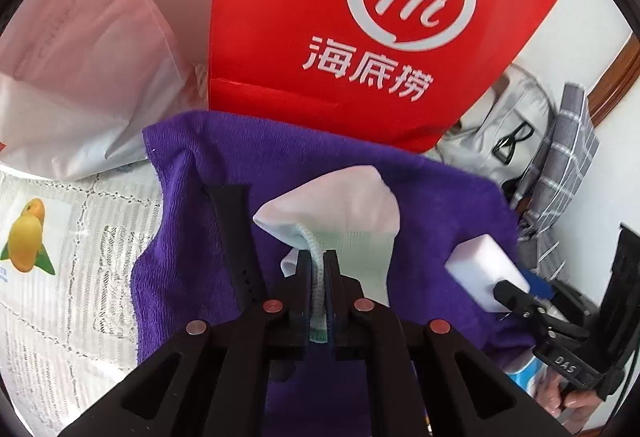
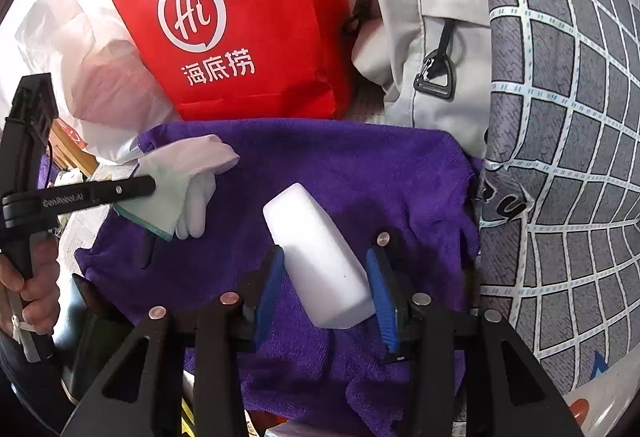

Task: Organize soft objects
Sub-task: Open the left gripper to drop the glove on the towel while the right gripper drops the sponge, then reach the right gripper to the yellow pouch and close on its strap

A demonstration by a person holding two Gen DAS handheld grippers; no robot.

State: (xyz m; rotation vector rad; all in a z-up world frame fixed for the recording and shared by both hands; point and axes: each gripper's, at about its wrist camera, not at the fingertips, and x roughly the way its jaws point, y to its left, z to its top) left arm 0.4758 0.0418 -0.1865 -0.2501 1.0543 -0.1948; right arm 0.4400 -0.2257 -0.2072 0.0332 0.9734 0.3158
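On the far left, the counter [image 1: 60,277] is covered with a white lace cloth, and a printed card with yellow mangoes [image 1: 26,237] lies on it. Behind it stands a translucent white plastic bag [image 1: 80,69] with something pink inside. Next to this bag, in the middle, a red paper bag [image 1: 320,17] with a white round logo stands upright against a white wall. In front of both bags a purple towel [image 1: 432,205] is spread over the counter, and its surface is wrinkled. On the left part of the towel lies a black strap [image 1: 236,237]. Just beside it, the left hand-held gripper [image 1: 317,261] is closed narrow on the ribbed cuff of a white glove [image 1: 340,213]; the glove lies over the towel. More to the right, a white foam block [image 2: 320,257] rests on the towel between the blue pads of the right hand-held gripper [image 2: 324,269]. This gripper is half wide; the left pad is at the block, but the right pad seems a little apart from it, so I cannot tell if it presses. Behind the towel on the right is a light grey bag [image 2: 432,37] with a black buckle, and at the far right a grey checked cloth [image 2: 560,117].
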